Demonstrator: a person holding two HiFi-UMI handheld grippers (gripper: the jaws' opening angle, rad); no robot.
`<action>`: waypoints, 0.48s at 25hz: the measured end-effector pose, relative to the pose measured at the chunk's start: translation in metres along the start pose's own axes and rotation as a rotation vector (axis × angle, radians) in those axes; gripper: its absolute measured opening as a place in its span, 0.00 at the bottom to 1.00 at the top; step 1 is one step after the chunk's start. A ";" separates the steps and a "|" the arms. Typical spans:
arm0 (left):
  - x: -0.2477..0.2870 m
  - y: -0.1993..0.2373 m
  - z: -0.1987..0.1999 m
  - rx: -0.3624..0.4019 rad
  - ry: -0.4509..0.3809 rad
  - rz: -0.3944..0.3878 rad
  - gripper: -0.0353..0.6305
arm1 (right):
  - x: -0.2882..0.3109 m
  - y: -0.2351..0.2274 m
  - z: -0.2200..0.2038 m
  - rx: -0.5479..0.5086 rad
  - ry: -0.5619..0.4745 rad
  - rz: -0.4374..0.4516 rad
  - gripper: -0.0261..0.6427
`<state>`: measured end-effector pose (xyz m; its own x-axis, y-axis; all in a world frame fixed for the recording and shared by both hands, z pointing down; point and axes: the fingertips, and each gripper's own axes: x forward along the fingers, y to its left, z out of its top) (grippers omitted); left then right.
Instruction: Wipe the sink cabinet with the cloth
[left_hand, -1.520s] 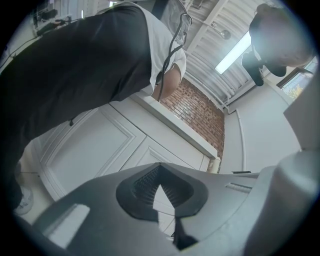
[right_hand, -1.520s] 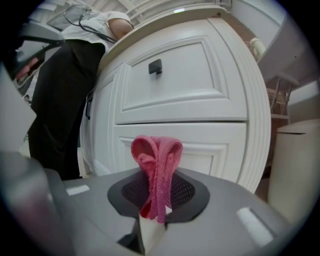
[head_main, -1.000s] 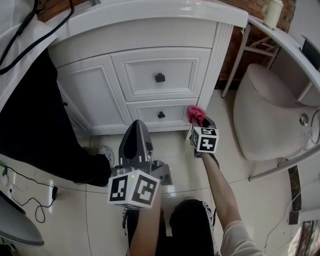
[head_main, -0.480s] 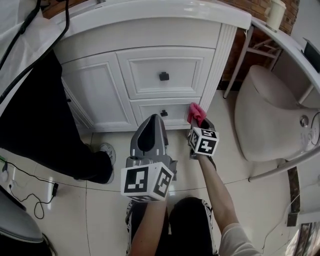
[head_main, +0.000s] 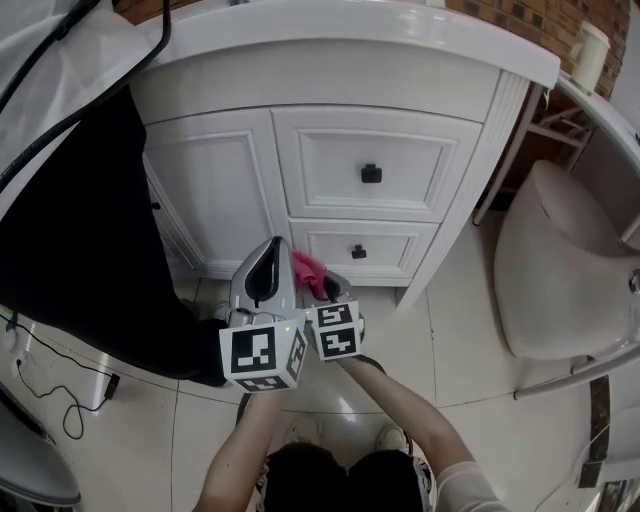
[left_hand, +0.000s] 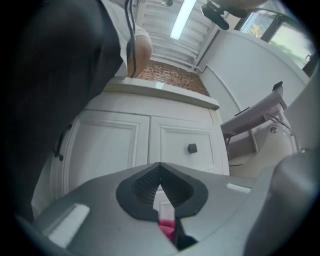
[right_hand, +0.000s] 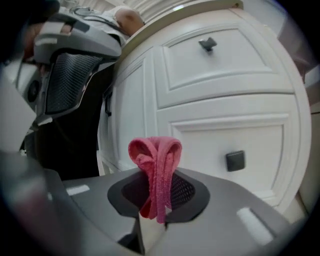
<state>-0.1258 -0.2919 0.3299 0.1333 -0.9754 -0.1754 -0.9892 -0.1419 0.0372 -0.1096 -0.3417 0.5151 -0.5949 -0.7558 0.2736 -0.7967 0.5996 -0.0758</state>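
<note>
My right gripper (right_hand: 158, 196) clamps the pink cloth (right_hand: 156, 162) before the sink cabinet (head_main: 214, 190); my left gripper (left_hand: 160, 169) sits closed on nothing

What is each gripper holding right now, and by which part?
The right gripper pinches the pink cloth by its bunched folds, loops sticking out past the jaws. The left gripper holds nothing.

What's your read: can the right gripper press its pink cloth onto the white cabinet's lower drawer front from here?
Probably yes. The right gripper, shut on the pink cloth, faces the white lower drawer front with nothing between them; the left gripper sits to its left.
</note>
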 end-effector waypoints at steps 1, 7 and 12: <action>-0.001 0.004 -0.014 0.006 0.010 0.009 0.08 | 0.014 0.007 -0.012 -0.006 0.016 0.011 0.14; 0.012 0.012 -0.074 -0.024 0.029 0.025 0.08 | 0.047 -0.014 -0.039 -0.033 -0.031 0.013 0.14; 0.026 -0.007 -0.110 -0.005 0.047 0.008 0.08 | 0.019 -0.076 -0.049 -0.010 -0.077 -0.092 0.14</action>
<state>-0.1092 -0.3352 0.4331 0.1284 -0.9834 -0.1283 -0.9899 -0.1348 0.0429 -0.0552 -0.3889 0.5735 -0.5263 -0.8255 0.2040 -0.8473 0.5292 -0.0446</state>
